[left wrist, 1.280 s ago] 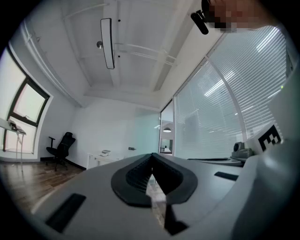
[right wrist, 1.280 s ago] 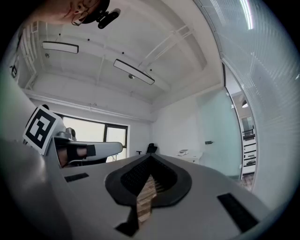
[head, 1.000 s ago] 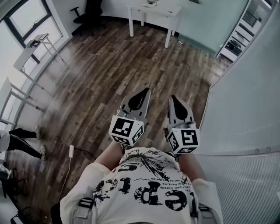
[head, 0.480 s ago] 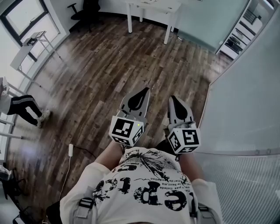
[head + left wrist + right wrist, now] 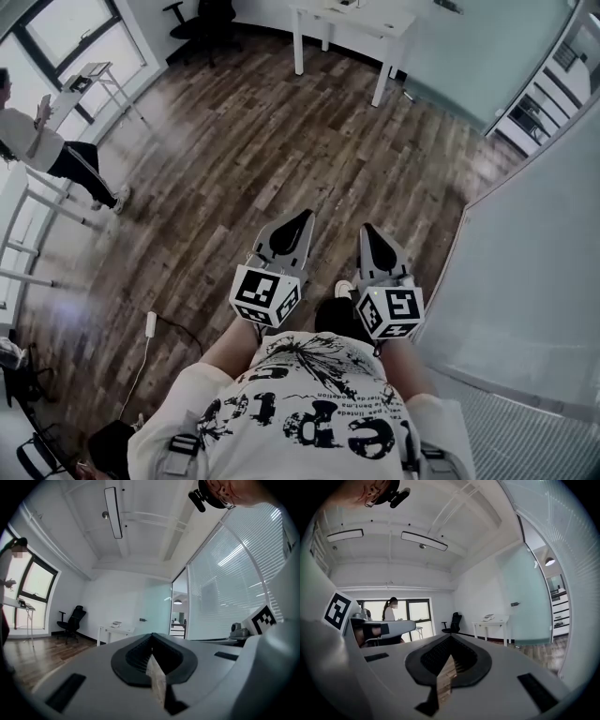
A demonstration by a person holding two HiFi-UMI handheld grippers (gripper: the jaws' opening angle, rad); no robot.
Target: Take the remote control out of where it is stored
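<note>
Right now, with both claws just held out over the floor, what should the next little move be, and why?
Probably step toward the white table across the room and look for the storage spot. No remote shows in any view. The left claw and right claw are both shut and empty, held over wooden floor with nothing within reach.
</note>
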